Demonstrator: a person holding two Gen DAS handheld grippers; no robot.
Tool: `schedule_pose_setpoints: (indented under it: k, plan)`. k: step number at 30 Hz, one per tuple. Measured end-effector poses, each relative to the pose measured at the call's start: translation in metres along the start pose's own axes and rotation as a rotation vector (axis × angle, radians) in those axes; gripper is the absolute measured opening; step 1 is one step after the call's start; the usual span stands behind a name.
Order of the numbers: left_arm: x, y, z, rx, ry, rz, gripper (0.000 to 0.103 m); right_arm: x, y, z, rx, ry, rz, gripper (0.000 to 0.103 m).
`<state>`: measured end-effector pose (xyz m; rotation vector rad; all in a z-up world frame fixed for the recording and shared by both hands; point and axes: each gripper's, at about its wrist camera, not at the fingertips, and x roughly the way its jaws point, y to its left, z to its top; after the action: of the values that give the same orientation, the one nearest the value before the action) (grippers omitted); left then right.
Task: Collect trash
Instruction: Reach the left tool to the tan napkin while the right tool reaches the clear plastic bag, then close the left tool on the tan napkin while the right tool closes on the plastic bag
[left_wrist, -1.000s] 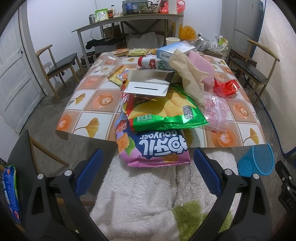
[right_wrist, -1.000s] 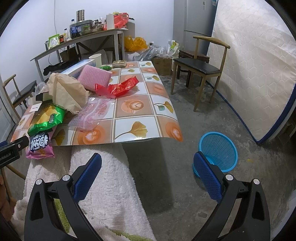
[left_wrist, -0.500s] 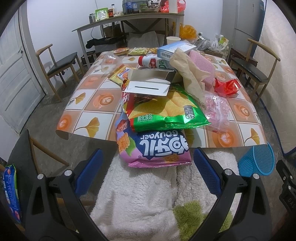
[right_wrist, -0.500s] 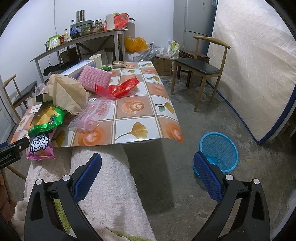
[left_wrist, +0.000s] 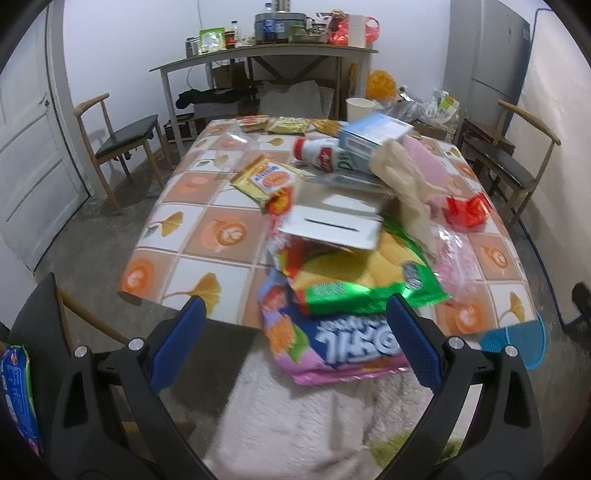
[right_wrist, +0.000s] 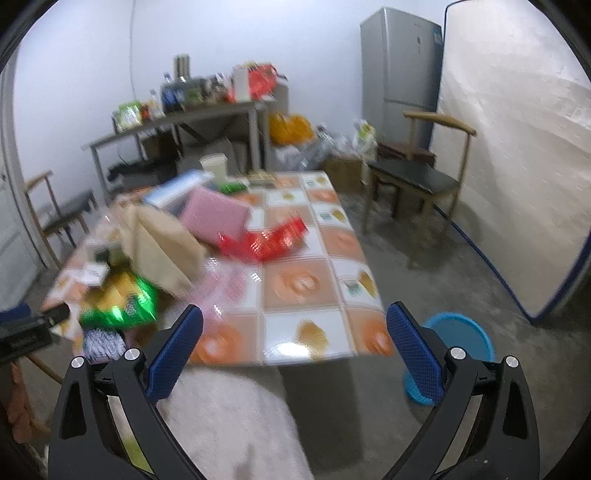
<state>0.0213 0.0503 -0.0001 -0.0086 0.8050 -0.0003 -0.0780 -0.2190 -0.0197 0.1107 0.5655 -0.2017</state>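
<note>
A table with a patterned cloth (left_wrist: 207, 236) carries a heap of trash. A pink and blue snack bag (left_wrist: 343, 343) hangs over the near edge, with a green chip bag (left_wrist: 365, 280) and a white cardboard box (left_wrist: 332, 225) on top of it. Behind lie a tan paper bag (left_wrist: 406, 181), a red wrapper (right_wrist: 266, 240) and a pink pack (right_wrist: 216, 214). A blue mesh basket (right_wrist: 461, 343) stands on the floor to the right of the table. My left gripper (left_wrist: 295, 347) is open before the snack bags, holding nothing. My right gripper (right_wrist: 295, 350) is open over the table's near right corner.
A white fluffy cover (left_wrist: 295, 417) fills the space just below both grippers. Wooden chairs stand at the left (left_wrist: 122, 136) and right (right_wrist: 417, 173) of the table. A cluttered side table (left_wrist: 266, 55) and a grey fridge (right_wrist: 399, 70) are at the back.
Both grippers have moved forward and up towards the table, so the trash heap looks closer. The right view has swung left and is blurred. Both stay open.
</note>
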Motion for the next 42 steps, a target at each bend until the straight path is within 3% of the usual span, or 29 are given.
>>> schedule_pose_setpoints:
  k: [2, 6, 10, 12, 14, 17, 19, 25, 28, 32, 33, 37, 42]
  plan:
    - [0.002, 0.008, 0.005, -0.009, -0.009, -0.003, 0.094, 0.006, 0.004, 0.003, 0.021, -0.026, 0.084, 0.097]
    - [0.002, 0.017, 0.017, 0.0, -0.066, -0.064, 0.094, 0.023, 0.012, 0.003, 0.041, 0.018, 0.139, 0.097]
    - [-0.001, 0.02, 0.028, 0.031, -0.124, -0.3, 0.094, 0.042, 0.014, 0.001, 0.044, 0.095, 0.174, 0.097]
    - [0.0, 0.02, 0.034, 0.015, -0.134, -0.371, 0.094, 0.05, 0.011, 0.001, 0.069, 0.126, 0.197, 0.097]
    - [0.002, 0.015, 0.042, -0.002, -0.117, -0.452, 0.094, 0.058, 0.008, -0.002, 0.092, 0.159, 0.219, 0.097]
    - [0.011, 0.009, 0.056, -0.051, -0.056, -0.634, 0.094, 0.072, 0.004, -0.002, 0.128, 0.204, 0.26, 0.092]
    - [0.015, 0.006, 0.063, -0.068, -0.049, -0.665, 0.094, 0.082, 0.002, -0.001, 0.158, 0.235, 0.305, 0.088]
    - [0.016, -0.02, 0.087, 0.027, -0.068, -0.646, 0.094, 0.114, -0.007, 0.001, 0.264, 0.317, 0.424, 0.075]
    - [0.026, -0.036, 0.098, 0.085, -0.032, -0.615, 0.094, 0.131, -0.011, 0.002, 0.321, 0.369, 0.465, 0.07]
    - [0.052, -0.057, 0.108, 0.156, 0.06, -0.516, 0.092, 0.157, -0.01, -0.005, 0.385, 0.464, 0.528, 0.061]
    - [0.06, -0.062, 0.112, 0.172, 0.084, -0.486, 0.083, 0.161, -0.011, -0.006, 0.395, 0.478, 0.537, 0.059]
    - [0.088, -0.074, 0.119, 0.194, 0.18, -0.428, 0.064, 0.182, -0.005, -0.009, 0.42, 0.534, 0.556, 0.052]
    - [0.102, -0.082, 0.117, 0.226, 0.194, -0.397, 0.036, 0.2, 0.004, -0.01, 0.425, 0.555, 0.577, 0.038]
